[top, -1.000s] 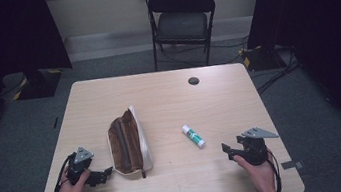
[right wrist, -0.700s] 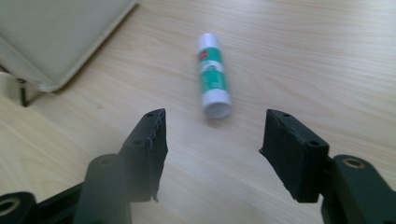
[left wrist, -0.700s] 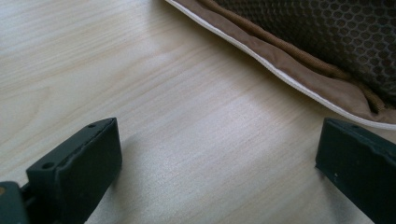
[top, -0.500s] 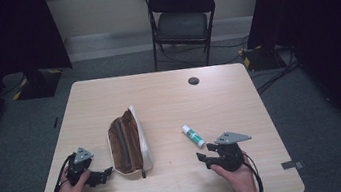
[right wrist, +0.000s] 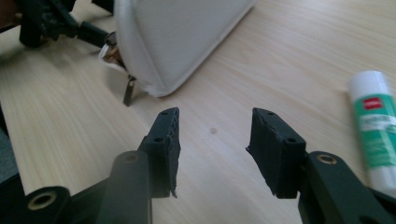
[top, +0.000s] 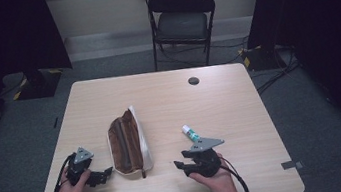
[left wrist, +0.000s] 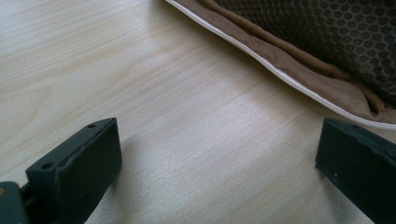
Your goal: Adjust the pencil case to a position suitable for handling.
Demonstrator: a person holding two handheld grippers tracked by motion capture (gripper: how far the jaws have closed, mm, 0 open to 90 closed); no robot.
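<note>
1. my right tongs (right wrist: 212, 140) sit part open, the jaws just narrowing, nothing but bare wood between them; the brown-and-white fabric zip pouch (right wrist: 182, 37) lies just ahead and to their left.
2. my left tongs (left wrist: 219, 158) stand wide and empty, the pouch edge just beyond their right jaw.
3. i'd aim for the small metal zip pull (right wrist: 128, 91) and keep clear of the white-and-green glue stick (right wrist: 376, 130) just to my right.
4. i'd brace the pouch with the left before pulling.

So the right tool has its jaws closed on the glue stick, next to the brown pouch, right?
Not quite. The right tool holds nothing: its jaws, which have just been closing, stand apart over bare table. The glue stick lies beside them, near the brown pouch, as the right gripper view shows.
</note>
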